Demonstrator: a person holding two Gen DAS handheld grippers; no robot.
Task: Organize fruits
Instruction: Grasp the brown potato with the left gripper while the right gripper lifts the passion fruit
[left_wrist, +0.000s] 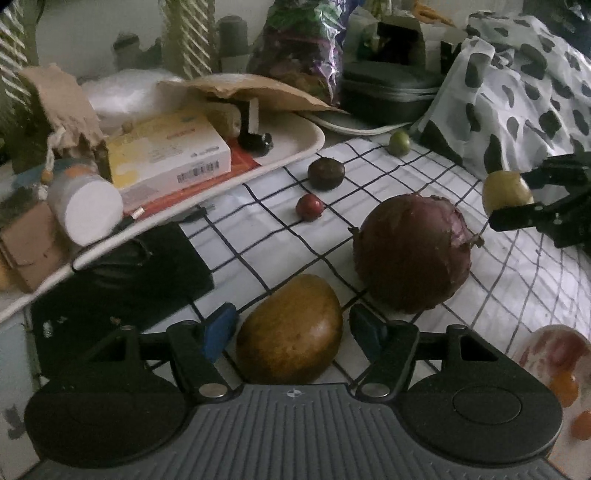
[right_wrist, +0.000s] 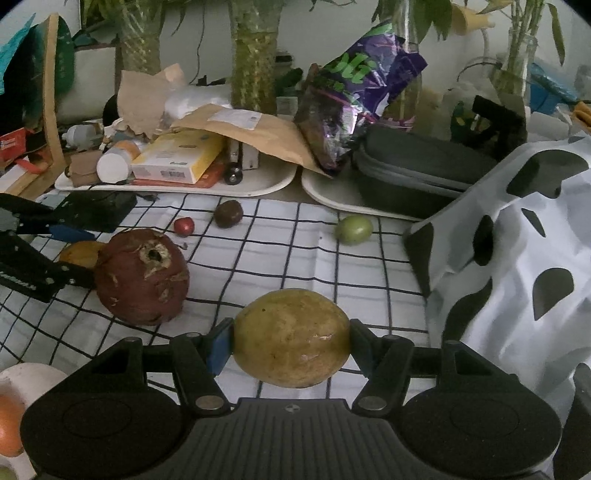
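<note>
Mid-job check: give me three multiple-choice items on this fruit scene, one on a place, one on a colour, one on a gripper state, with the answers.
1. Where does the mango lie?
A. between the left gripper's open jaws
B. on the cream tray
C. behind the green fruit

2. What colour is the small fruit nearest the spotted cloth?
A. red
B. green
C. orange

3. What is the right gripper doing?
A. hanging open over bare cloth
B. shut on the yellow fruit
C. shut on the large dark red fruit

Answers: 1 A, the left gripper has a jaw on each side of the mango, with gaps. 2 B, it looks green in both views. 3 B, both jaws press the yellow fruit.
</note>
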